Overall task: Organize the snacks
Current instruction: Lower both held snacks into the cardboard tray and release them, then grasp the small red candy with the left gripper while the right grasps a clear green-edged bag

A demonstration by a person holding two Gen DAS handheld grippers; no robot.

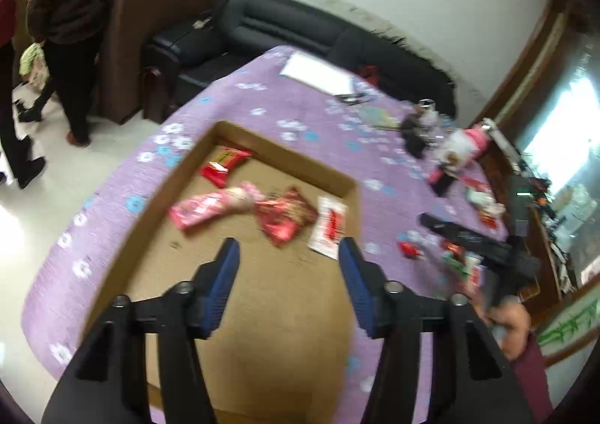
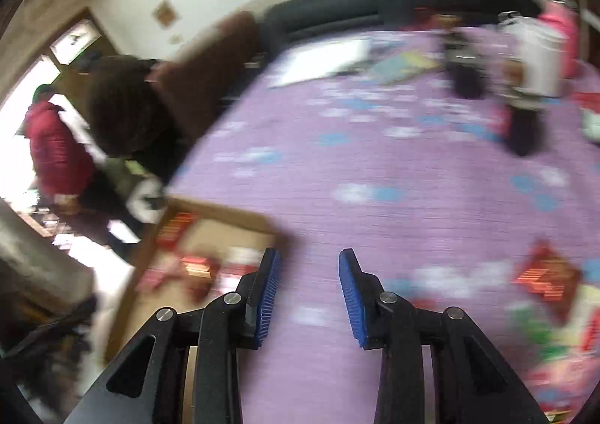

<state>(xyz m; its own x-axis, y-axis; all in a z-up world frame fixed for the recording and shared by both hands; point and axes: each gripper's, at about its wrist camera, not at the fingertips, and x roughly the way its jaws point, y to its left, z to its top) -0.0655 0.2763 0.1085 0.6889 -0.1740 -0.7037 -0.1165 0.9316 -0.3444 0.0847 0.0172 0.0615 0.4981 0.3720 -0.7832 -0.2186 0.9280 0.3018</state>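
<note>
Four bright snack packets [image 1: 277, 215] lie in the shallow brown cardboard tray [image 1: 285, 157], more wait on the purple table [image 2: 375, 161], both grippers released, left gripper [image 1: 288, 255], right gripper [image 2: 309, 270].

The worktop [image 1: 232, 93] wears a purple cloth printed with white and blue flowers. A shallow cardboard tray [image 1: 348, 185] lies on its near left part; the right wrist view shows the tray's corner [image 2: 270, 225] blurred at lower left. At the far side lie a white sheet [image 1: 318, 73] and, just beside it, a dark pen-like thing [image 1: 350, 97]; a pale booklet [image 1: 378, 116] lies near these. To the right stand a white bag [image 1: 455, 150] and a pink bottle [image 1: 478, 137], close together among dark objects too blurred to name. Loose snack packets [image 1: 459, 262] are scattered near the right edge, one of them a red packet [image 2: 547, 281].
</note>
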